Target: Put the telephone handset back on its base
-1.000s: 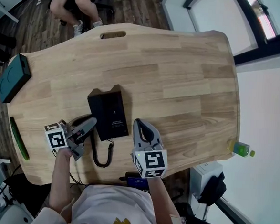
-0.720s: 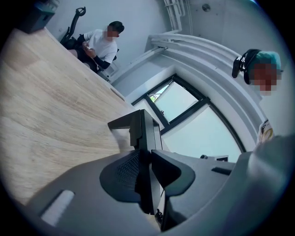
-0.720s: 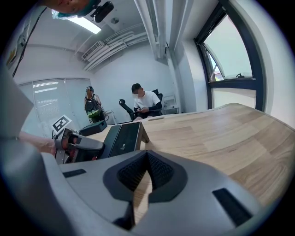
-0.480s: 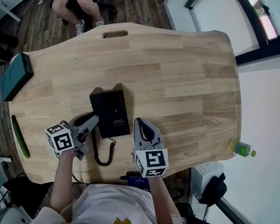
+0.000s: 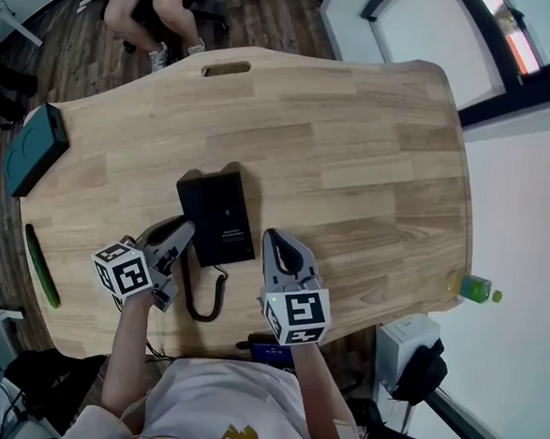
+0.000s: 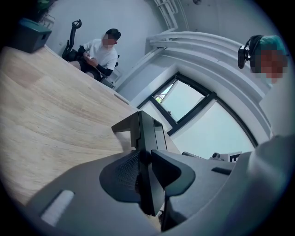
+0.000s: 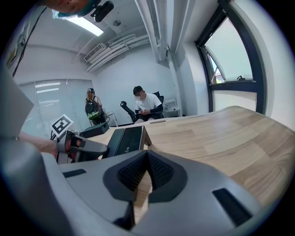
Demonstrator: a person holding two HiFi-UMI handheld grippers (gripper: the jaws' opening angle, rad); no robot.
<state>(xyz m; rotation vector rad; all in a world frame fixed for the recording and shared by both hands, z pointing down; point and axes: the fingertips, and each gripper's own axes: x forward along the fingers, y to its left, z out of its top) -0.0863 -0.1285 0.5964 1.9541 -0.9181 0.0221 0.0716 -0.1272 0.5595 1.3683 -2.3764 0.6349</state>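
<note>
From the head view: holding the handset [image 5: 160,231] clamped in the left tool [image 5: 174,242], just left of the base [image 5: 217,217]; resting on the worktop [image 5: 355,154] or lifted off it, cannot tell. Parking the right tool [image 5: 282,250] just right of the base. Trailing a coiled cord [image 5: 200,298] between the two tools. Seemingly mid-carry, with seating not yet done. Next, probably: swinging the handset right over the cradle, lining it up lengthwise, lowering, then releasing. Worth minding the cord, likely to tug or snag. Well apart at the left: a teal box [image 5: 34,148] and a green strip [image 5: 39,265].

From the left gripper view: pinching a thin black slab edge-on, evidently the handset [image 6: 146,136], jaws tight against both faces. Beyond, bare wood and a seated person [image 6: 101,53].

From the right gripper view: jaws together on nothing. Looking across at the base [image 7: 124,139], with the left tool beside it. Farther off, a standing person [image 7: 93,108]. Only the cord close enough to interfere.
</note>
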